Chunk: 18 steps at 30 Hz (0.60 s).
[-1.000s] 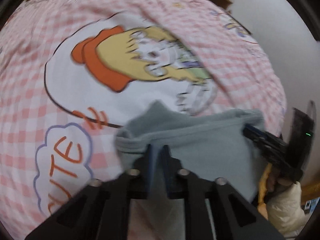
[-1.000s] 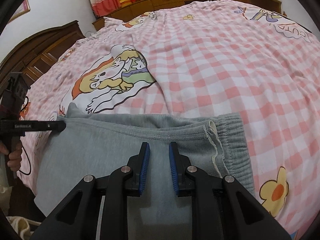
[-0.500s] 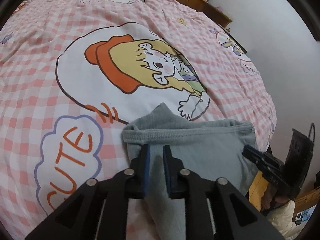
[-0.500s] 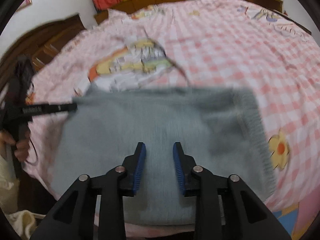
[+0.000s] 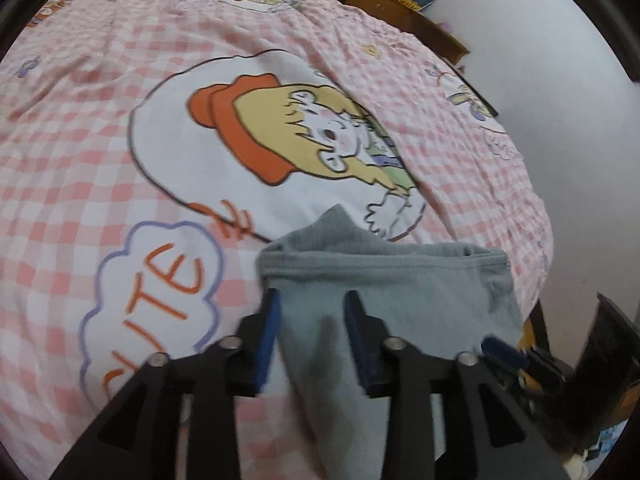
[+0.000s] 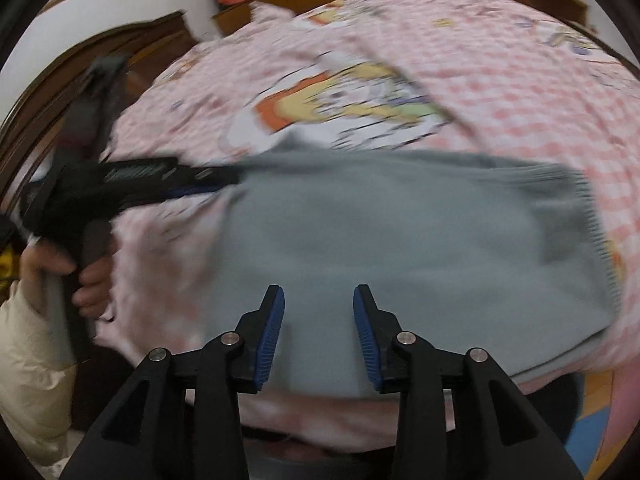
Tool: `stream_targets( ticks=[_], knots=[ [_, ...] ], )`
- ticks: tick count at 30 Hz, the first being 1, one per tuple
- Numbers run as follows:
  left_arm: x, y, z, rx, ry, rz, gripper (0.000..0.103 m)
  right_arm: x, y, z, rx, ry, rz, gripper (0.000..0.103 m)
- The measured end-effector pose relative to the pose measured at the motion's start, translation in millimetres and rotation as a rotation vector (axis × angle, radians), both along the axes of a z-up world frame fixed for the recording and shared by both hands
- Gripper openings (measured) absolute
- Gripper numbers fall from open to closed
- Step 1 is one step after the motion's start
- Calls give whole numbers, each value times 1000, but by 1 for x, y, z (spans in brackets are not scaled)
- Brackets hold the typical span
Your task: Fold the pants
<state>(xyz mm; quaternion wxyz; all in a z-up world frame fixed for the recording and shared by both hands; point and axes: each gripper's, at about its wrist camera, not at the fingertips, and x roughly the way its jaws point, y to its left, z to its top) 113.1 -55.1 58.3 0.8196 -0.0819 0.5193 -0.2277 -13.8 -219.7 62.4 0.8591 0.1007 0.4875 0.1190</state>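
Pants (image 6: 400, 240) folded on the bed (image 6: 520, 92)
They lie long from 9 to 3 o'clock, waistband at 3; both grippers' jaws have just opened, holding nothing.

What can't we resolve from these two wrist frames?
- Near end of the grey pants: left wrist view, hidden behind the left tool and cut by the bottom edge.
- Pants' surface and waistband detail: right wrist view, motion blur.
- Right tool contact with the pants: depth unclear.
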Motion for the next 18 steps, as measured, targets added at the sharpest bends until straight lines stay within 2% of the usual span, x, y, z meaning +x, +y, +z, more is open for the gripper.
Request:
stream_targets(
  ticks=[4, 7, 10, 15, 18],
  knots=[
    [-1, 11, -1, -18, 11, -1, 42, 0, 45, -3, -70, 14, 58, 37],
    [-7, 22, -3, -61, 31, 1, 42, 7, 62, -7, -112, 19, 52, 38],
    [-24, 42, -3, -106, 8, 20, 44, 18, 75, -13, -122, 38, 37, 40],
    [-54, 80, -8, -93, -48, 105, 54, 29, 96, -25, -161, 64, 12, 53],
    [-63, 98, -15, -72, -50, 135, 54, 31, 102, -30, -185, 61, 4, 58]
  ],
)
